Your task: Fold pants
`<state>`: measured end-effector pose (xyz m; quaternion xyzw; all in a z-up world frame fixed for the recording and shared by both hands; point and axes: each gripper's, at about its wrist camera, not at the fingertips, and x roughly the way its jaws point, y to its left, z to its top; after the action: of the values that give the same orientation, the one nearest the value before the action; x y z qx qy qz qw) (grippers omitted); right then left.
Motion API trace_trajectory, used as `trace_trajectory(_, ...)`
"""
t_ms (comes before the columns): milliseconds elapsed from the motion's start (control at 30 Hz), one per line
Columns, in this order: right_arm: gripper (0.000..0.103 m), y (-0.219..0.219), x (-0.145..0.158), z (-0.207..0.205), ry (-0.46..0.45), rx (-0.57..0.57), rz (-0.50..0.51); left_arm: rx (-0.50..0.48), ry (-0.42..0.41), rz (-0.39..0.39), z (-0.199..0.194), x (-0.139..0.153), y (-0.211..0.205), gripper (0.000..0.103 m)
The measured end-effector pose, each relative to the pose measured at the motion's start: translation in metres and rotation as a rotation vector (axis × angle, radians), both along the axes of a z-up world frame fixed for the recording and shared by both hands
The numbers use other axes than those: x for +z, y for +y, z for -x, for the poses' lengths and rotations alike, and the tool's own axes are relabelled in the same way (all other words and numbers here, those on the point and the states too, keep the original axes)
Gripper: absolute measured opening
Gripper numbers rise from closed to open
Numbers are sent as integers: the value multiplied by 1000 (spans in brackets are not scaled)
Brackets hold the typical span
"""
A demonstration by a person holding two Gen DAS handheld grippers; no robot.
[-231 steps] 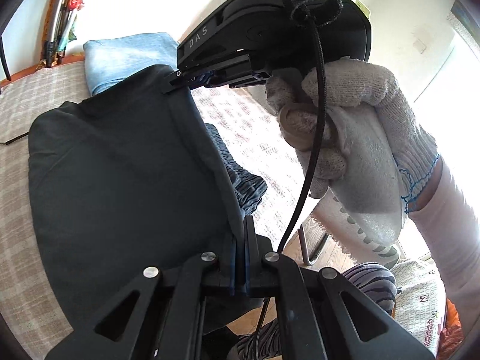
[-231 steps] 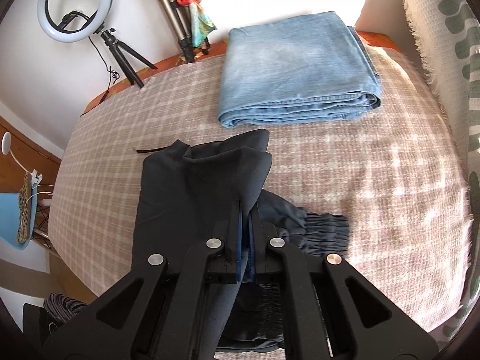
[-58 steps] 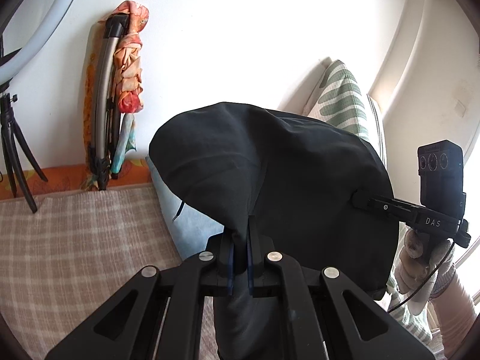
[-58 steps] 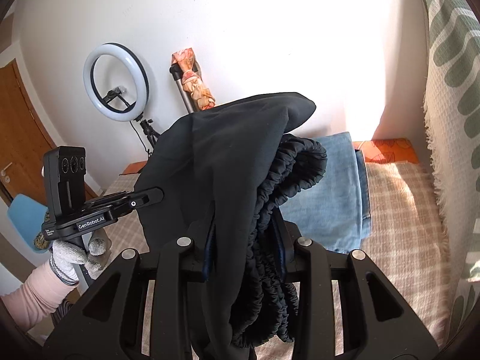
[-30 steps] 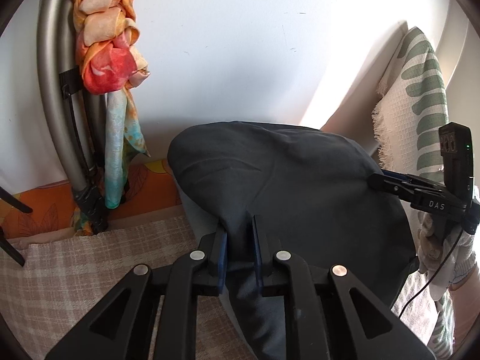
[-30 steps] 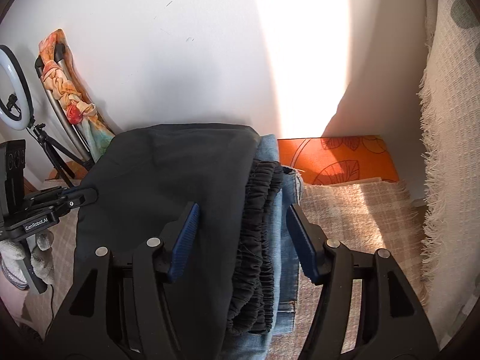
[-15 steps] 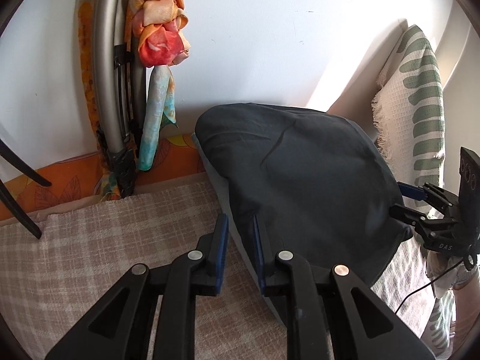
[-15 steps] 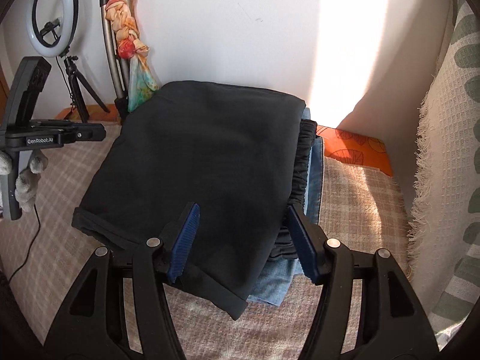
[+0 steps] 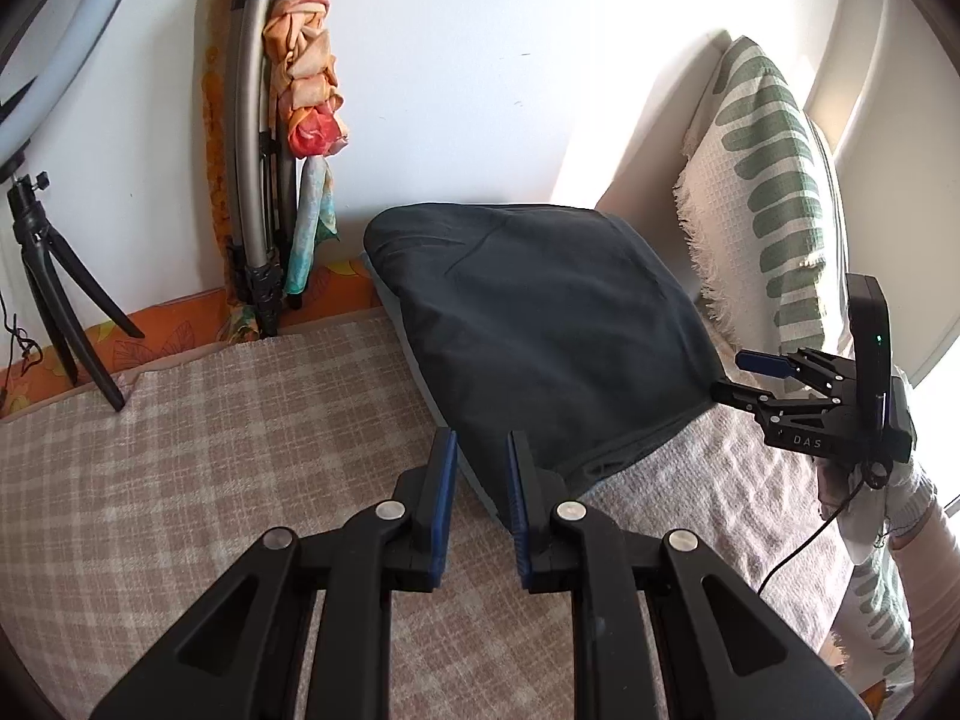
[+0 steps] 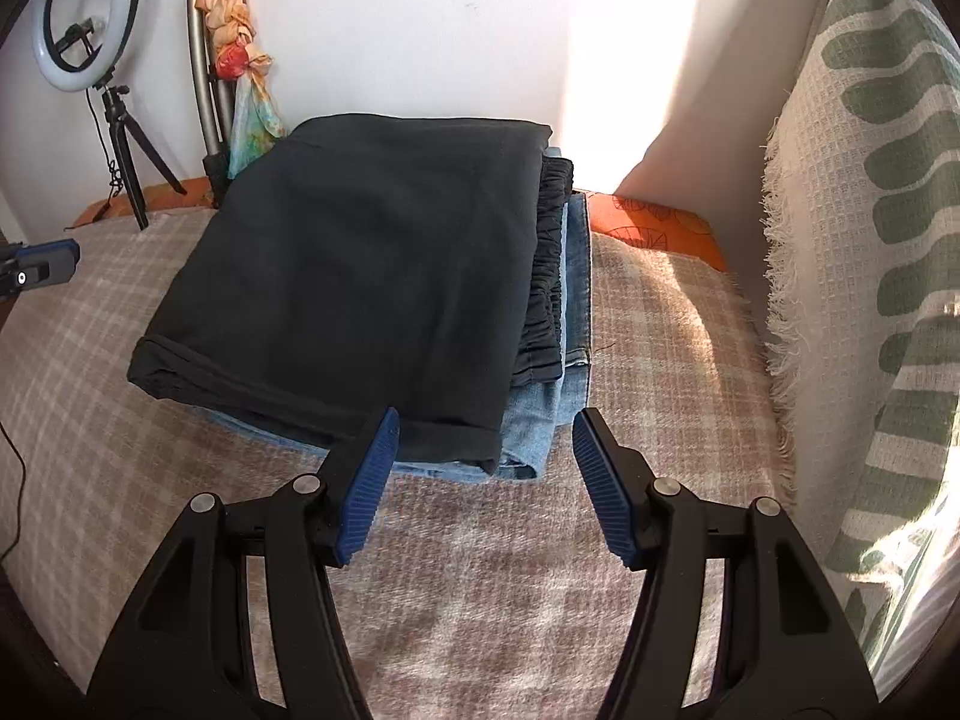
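The folded black pants (image 10: 360, 276) lie flat on a folded pair of blue jeans (image 10: 540, 432) at the back of the checked bed cover (image 10: 660, 330), near the wall. My right gripper (image 10: 483, 426) stands open just in front of the stack's near corner, with nothing between its pads. In the left wrist view the black pants (image 9: 540, 324) lie ahead and to the right. My left gripper (image 9: 480, 468) is by their near edge, its pads a little apart and free of cloth. The right gripper (image 9: 744, 378) shows at the stack's right side, held by a gloved hand (image 9: 864, 510).
A ring light (image 10: 90, 6) on a tripod (image 9: 54, 306) stands at the back left. A folded metal frame with an orange scarf (image 9: 300, 90) leans on the wall. A cream throw with green marks (image 10: 870, 240) hangs along the right side.
The left gripper has let go of the black cloth and drawn back. The right gripper has backed off too. The pants now lie settled on the jeans.
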<state>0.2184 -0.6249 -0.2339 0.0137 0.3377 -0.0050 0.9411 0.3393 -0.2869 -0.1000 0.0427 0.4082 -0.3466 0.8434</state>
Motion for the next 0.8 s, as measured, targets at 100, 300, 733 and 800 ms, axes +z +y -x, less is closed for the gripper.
trace_trajectory(100, 64, 13, 4, 20, -25, -5, -5, -8, -53, -14, 28, 10, 5, 14)
trace_trajectory(300, 67, 37, 10, 63, -83, -34, -7, -13, -86, -9, 73, 23, 17, 14)
trace_trajectory(733, 89, 81, 18, 147, -181, -82, -66, 56, -307, -19, 159, 33, 49, 76)
trace_trajectory(800, 90, 91, 17, 155, -193, -88, -45, 62, -291, -15, 167, 32, 54, 77)
